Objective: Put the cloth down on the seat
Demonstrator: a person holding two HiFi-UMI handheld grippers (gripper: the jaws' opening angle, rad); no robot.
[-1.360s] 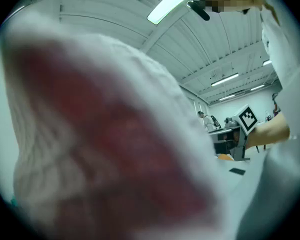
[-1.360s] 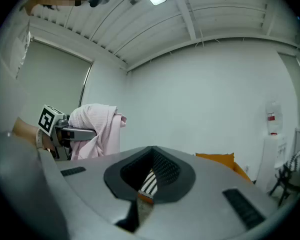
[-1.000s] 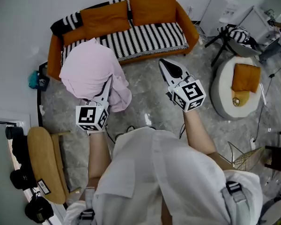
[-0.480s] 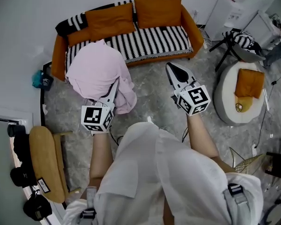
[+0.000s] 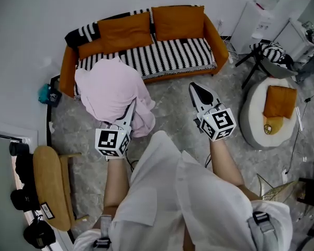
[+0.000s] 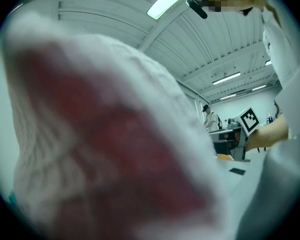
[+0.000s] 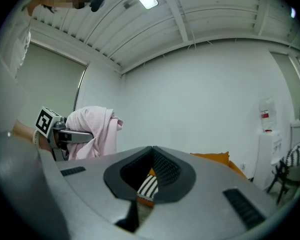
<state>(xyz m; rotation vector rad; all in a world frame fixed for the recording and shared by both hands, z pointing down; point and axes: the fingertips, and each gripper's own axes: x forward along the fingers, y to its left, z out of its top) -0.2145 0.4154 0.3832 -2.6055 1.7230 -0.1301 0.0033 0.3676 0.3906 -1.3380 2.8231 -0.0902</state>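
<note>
Both tongs are sitting a little lower and further right in the head view than a second ago, and the sofa (image 5: 67, 73) is drifting the same way there, so the pink cloth (image 5: 111, 90) is keeping much the same place against it. The left tongs (image 5: 132, 106) are gripping the cloth in a loose bundle. Their tips are buried in its folds, and the fabric is bulging up over them and trailing down on both sides. In the left gripper view it is filling nearly the whole picture as a blurred pink mass, hiding the jaws themselves. The cloth is hanging in the air over the grey floor (image 5: 167, 103) just in front of the sofa's left half. Seen from above, its upper edge is overlapping the front of the striped seat (image 5: 172, 54), but it is not lying on the seat. The right tongs (image 5: 195, 89) are pointing towards the sofa, well apart from the cloth, with their jaws pressed together and nothing between them. Through the notch behind the tips, the right gripper view is showing a strip of the striped seat. Two orange cushions (image 5: 124, 30) are leaning against the sofa's back. Off to the right, a round white pouf (image 5: 249, 115) is standing on the floor, carrying another orange cushion (image 5: 279, 101).
</note>
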